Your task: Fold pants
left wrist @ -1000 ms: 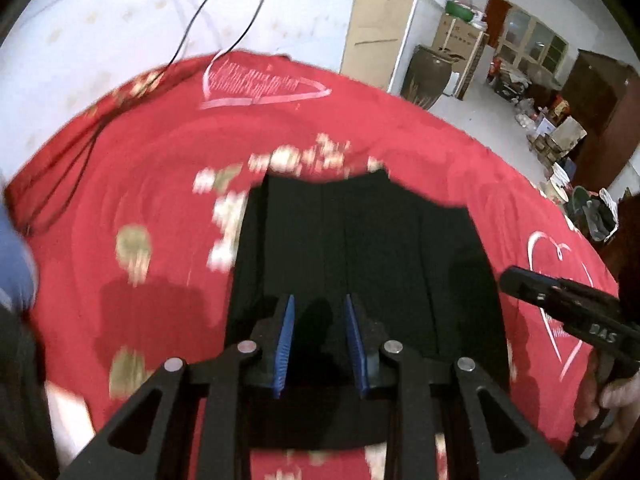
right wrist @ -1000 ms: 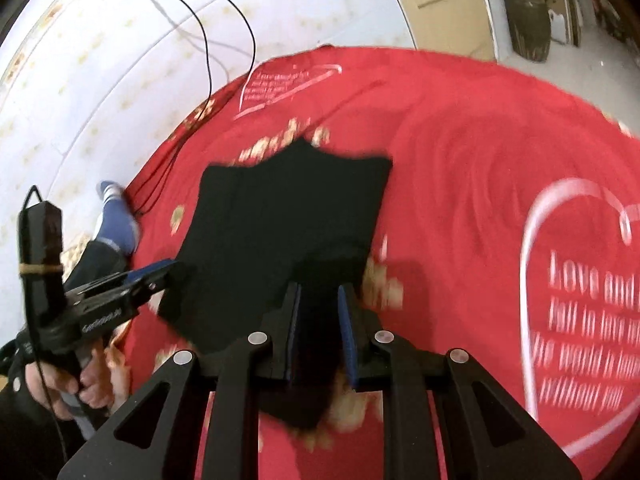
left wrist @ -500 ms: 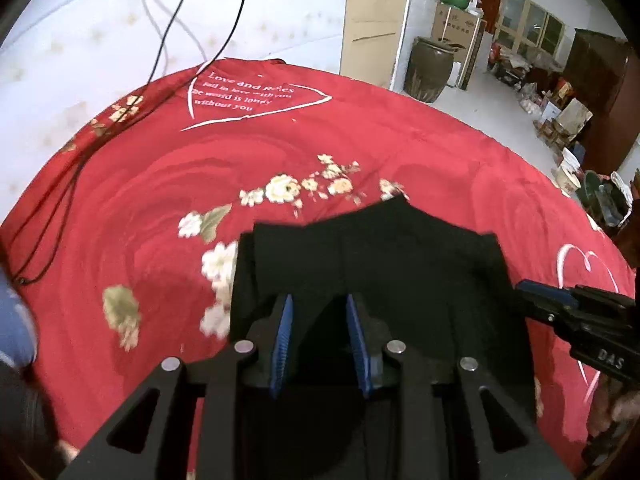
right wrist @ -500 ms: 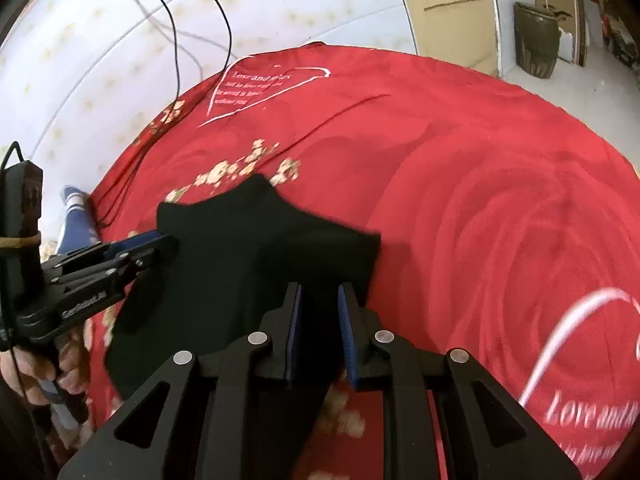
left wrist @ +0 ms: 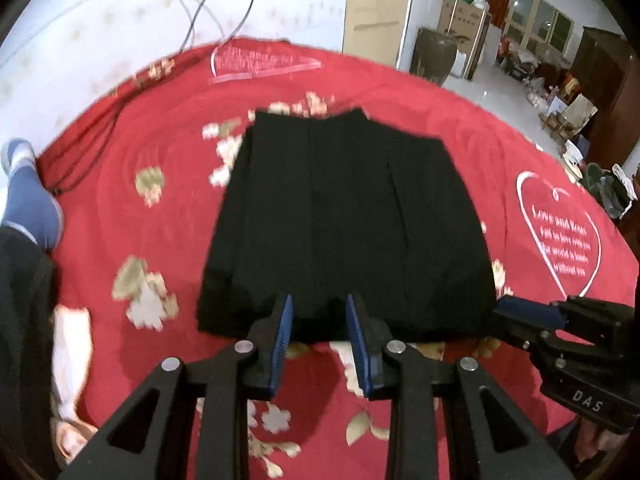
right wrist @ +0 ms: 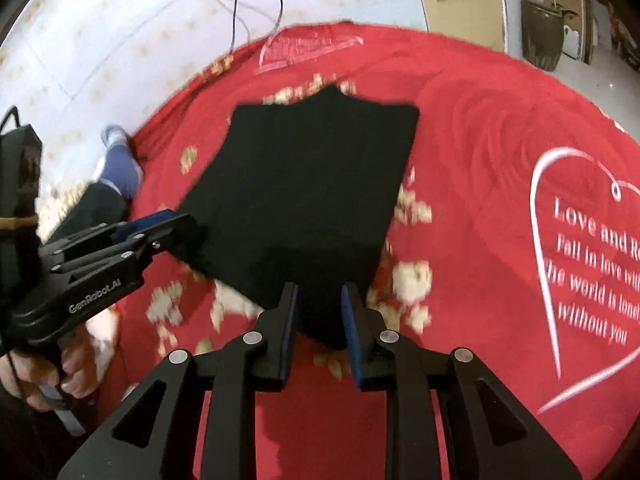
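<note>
Folded black pants (left wrist: 344, 224) are seen spread on a red blanket (left wrist: 460, 128); left tongs (left wrist: 320, 320) stand parted, right tongs (right wrist: 318, 312) are opening, near edge between both.

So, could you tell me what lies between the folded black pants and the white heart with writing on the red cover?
In the right wrist view, between the pants and the heart lies only red cover with pale printed flowers beside the pants' edge.

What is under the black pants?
The pants lie folded on a red blanket with flowers and white hearts. Flower prints show around the edges. What the blanket has beneath the cloth is covered and cannot be seen.
</note>
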A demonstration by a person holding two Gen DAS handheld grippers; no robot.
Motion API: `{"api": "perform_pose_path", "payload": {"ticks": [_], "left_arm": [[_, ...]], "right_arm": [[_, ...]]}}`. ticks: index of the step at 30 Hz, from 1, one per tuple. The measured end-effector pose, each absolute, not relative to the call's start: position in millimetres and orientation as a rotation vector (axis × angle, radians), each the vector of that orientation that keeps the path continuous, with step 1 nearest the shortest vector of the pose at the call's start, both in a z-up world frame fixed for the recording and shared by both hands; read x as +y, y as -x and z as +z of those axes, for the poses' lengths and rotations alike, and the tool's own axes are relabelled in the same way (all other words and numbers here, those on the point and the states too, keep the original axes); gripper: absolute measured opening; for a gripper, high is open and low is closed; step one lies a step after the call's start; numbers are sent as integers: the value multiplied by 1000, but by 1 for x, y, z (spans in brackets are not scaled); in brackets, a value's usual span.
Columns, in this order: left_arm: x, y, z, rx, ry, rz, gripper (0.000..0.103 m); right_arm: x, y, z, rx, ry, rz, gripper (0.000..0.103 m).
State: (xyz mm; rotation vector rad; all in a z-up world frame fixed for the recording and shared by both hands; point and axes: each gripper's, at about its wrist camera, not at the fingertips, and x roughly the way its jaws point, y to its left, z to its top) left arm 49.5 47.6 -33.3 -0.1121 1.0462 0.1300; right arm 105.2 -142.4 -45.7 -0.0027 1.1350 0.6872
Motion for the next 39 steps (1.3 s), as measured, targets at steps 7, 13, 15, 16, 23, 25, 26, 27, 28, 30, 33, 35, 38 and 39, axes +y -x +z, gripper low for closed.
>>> {"api": "perform_pose_path", "payload": {"ticks": [7, 13, 15, 16, 23, 25, 26, 27, 28, 30, 33, 35, 38, 39], "left_arm": [[38, -44, -32, 1048, 115, 121, 32], [26, -25, -11, 1004, 119, 125, 32], [23, -18, -6, 993, 121, 131, 32], [21, -14, -4, 987, 120, 136, 32], [17, 2, -1, 982, 104, 158, 35], [17, 2, -3, 983, 106, 157, 36], [17, 2, -4, 984, 110, 157, 37], [18, 1, -5, 985, 111, 158, 37], [18, 1, -7, 986, 111, 159, 37], [18, 0, -10, 990, 111, 161, 38], [18, -1, -16, 1003, 119, 161, 38], [17, -2, -19, 1008, 117, 160, 38], [16, -2, -21, 1009, 110, 160, 38], [15, -2, -21, 1010, 107, 161, 38]], "right_arm": [[-153, -94, -44, 1155, -6, 664, 24], [-175, -73, -31, 1140, -24, 651, 24], [-179, -66, -27, 1135, -27, 649, 24], [-182, -61, -24, 1129, -26, 644, 31], [-183, -44, -18, 1096, -1, 626, 56], [-178, -41, -18, 1084, 30, 635, 56], [-176, -39, -18, 1078, 44, 636, 56], [-175, -39, -19, 1074, 52, 637, 56], [-173, -38, -21, 1073, 57, 639, 56], [-173, -39, -23, 1077, 60, 635, 56], [-173, -42, -28, 1094, 51, 629, 56], [-173, -44, -32, 1108, 42, 624, 56], [-172, -46, -36, 1125, 33, 618, 56], [-172, -46, -37, 1128, 28, 620, 56]]}}
